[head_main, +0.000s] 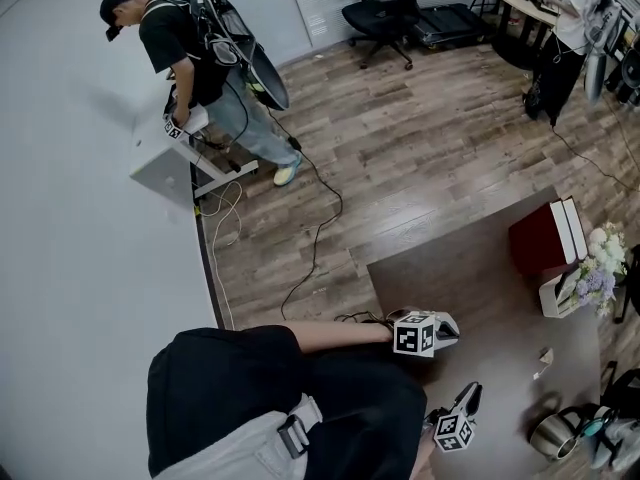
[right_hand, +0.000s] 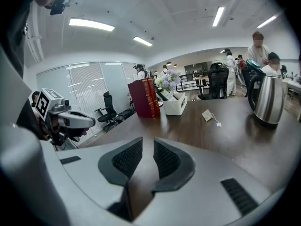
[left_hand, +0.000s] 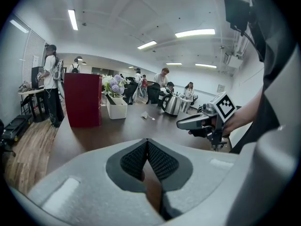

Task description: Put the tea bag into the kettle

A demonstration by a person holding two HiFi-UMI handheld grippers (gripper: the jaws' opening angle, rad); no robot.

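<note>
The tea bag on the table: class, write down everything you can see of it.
The tea bag is a small pale paper pouch with a thin white string running to a little white tag. It lies loose on the dark wooden table, between the white flower box and the steel kettle, touching neither. Nothing holds it.
</note>
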